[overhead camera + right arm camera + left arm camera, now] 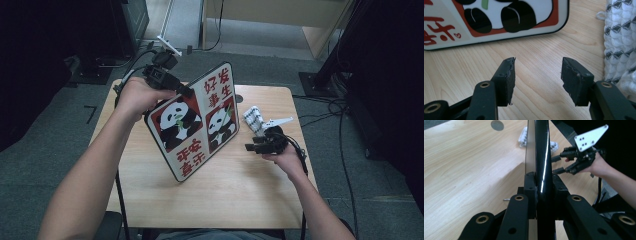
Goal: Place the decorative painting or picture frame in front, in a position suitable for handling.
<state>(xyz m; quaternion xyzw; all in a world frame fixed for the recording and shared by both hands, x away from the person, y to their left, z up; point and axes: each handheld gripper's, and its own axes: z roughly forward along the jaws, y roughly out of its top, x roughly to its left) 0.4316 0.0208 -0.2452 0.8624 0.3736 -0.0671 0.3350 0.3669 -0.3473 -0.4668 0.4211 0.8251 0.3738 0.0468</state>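
I have the flat rectangular tray with a black rim and red-and-white panda pictures [195, 122] clamped by its top edge in my left gripper [184, 91], near the upper middle of the high view. In the left gripper view the tray's glossy black edge [542, 160] runs straight up the centre of the frame, with my two jaws pressed on either side of it. The tray stands tilted on the light wooden table [150, 175], its lower rim seemingly resting on the wood at the centre of the high view, its printed face turned toward me.

My right gripper [250, 145] sits at centre right of the high view, just off the tray's right edge, jaws spread and nothing between them. In the right gripper view the pads [507, 80] frame bare wood at the bottom, the tray's lower corner [499, 17] fills the upper left, and a white knitted cloth with a dark diamond pattern [620, 42] lies along the right edge.

I judge this to be the holding step: tray propped up, second hand free. Next the right gripper probably should turn to the cloth, take a fold of it and bring it to the tray's face, while my left keeps its grip firm so the tray does not slide.
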